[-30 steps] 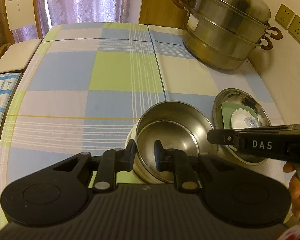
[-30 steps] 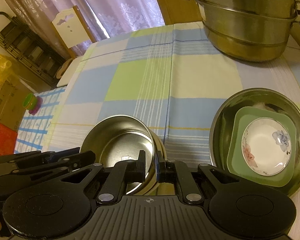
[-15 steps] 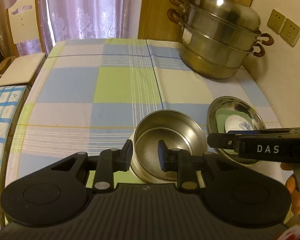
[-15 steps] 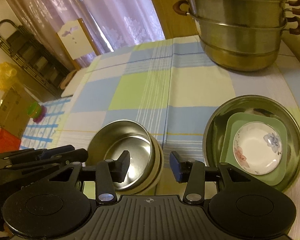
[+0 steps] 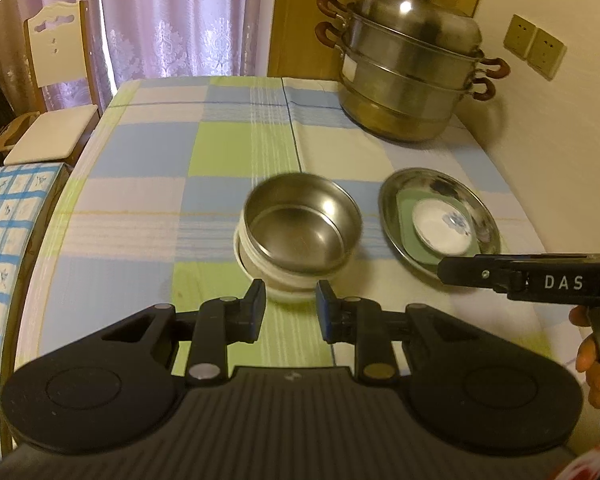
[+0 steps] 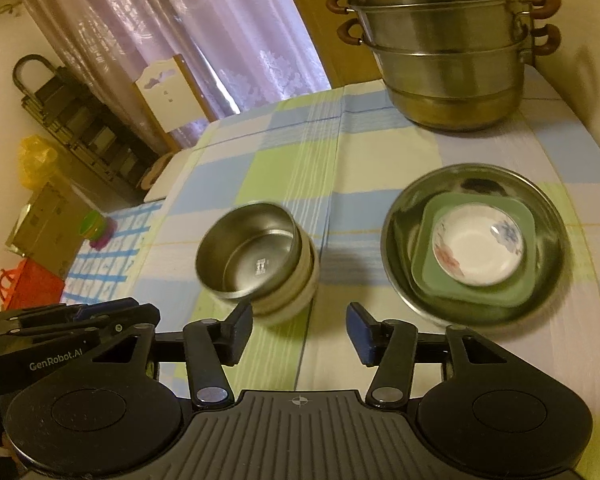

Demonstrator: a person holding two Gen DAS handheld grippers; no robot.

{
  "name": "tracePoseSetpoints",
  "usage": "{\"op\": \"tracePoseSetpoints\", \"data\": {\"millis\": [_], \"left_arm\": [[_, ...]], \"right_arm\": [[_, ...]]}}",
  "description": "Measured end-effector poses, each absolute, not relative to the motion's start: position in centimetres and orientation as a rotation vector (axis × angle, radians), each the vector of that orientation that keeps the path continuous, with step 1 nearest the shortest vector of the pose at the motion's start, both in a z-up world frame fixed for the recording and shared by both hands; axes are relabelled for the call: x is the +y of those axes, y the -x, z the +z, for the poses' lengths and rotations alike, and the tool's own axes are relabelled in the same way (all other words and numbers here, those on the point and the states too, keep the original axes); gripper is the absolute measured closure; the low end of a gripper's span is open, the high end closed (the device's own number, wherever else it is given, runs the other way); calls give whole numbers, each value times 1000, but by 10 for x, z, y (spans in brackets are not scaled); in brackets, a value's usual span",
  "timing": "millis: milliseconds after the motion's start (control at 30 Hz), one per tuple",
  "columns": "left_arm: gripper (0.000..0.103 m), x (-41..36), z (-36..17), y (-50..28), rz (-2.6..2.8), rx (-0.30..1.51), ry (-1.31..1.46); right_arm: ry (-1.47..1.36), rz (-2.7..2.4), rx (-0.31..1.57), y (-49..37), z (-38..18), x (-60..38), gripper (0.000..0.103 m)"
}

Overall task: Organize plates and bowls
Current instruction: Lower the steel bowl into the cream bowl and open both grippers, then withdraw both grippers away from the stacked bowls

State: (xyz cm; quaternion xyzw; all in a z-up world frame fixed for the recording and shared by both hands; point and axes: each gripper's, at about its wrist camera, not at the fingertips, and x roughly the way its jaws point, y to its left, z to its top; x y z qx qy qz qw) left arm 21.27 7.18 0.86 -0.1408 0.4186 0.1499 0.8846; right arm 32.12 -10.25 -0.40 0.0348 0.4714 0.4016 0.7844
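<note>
The round steel bowl (image 5: 302, 228) sits nested in a cream-white bowl (image 5: 278, 286) on the bench (image 5: 140, 184), which is covered by a checked cloth of blue, green and white. I take this stack as the landmark. The steel bowl leans a little inside the cream one, so its rim is not level.

To the right of the stack, apart from it, lies a wide shallow steel plate (image 6: 400, 216). Inside it rests a square green plate (image 6: 424, 276), and on this one a small white dish with painted flowers (image 6: 478, 250).

Behind the stack, at the far right corner, stands a tall steel steamer pot with brown handles (image 5: 410, 80). A white wooden chair (image 5: 56, 80) stands beyond the far left edge.

The left hand-held gripper (image 5: 290, 310) is just in front of the stack, its jaws parted with nothing between them, and the pads do not touch the bowls. The right hand-held gripper (image 6: 298, 330) is in front of the stack and slightly to its right, spread wide and also holding nothing.
</note>
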Motion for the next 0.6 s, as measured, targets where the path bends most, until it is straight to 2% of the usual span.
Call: {"op": "tracePoseSetpoints", "data": {"millis": [167, 600], "left_arm": [[79, 45, 9, -189, 320, 879, 299], [79, -24, 8, -143, 335, 886, 312]], "right_arm": [[-63, 876, 1010, -300, -3, -129, 43], [-38, 895, 1022, -251, -7, -192, 42]]}}
